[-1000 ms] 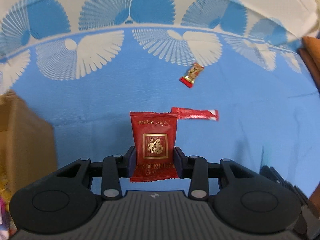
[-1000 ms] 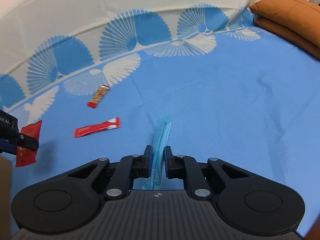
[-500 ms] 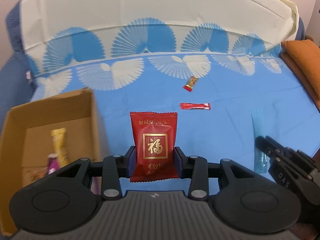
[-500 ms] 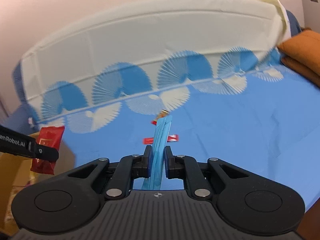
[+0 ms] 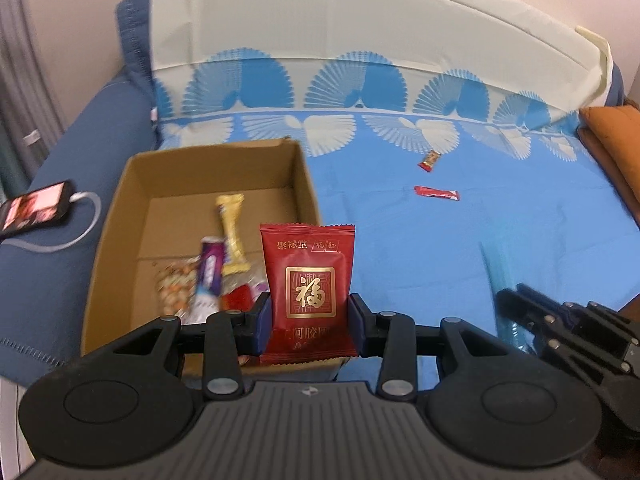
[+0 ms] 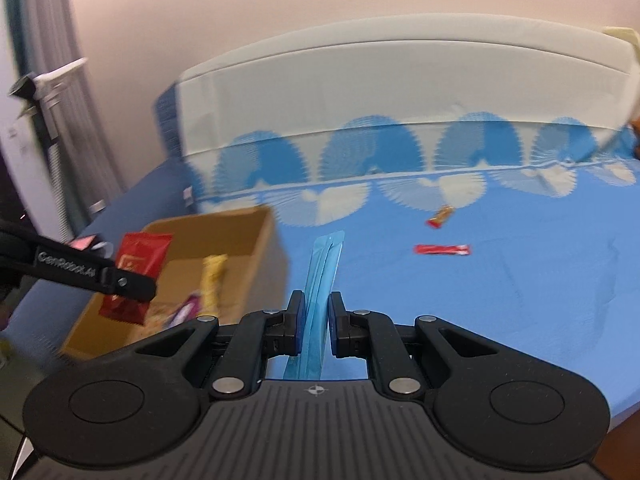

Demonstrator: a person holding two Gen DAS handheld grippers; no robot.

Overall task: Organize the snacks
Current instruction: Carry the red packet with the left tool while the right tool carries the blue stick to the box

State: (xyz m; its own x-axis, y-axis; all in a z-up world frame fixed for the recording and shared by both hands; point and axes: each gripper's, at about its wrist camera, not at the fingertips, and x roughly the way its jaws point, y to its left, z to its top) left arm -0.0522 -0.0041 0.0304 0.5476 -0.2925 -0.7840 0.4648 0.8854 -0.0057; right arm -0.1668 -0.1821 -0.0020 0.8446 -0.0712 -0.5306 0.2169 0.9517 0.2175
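You have one cardboard box (image 5: 304, 176) on the bed. Inside it: one gold bar (image 5: 232, 232), one purple packet (image 5: 210, 276), one nut pouch (image 5: 174, 292); more wrappers there are too blurred to count. Right of the box lie two red snacks (image 5: 436, 193), well apart from it.

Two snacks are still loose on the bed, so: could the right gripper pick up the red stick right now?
Probably not yet. The right gripper is shut on a blue packet, so its fingers are full. The red stick lies in the open on the blue sheet, nothing blocking it.
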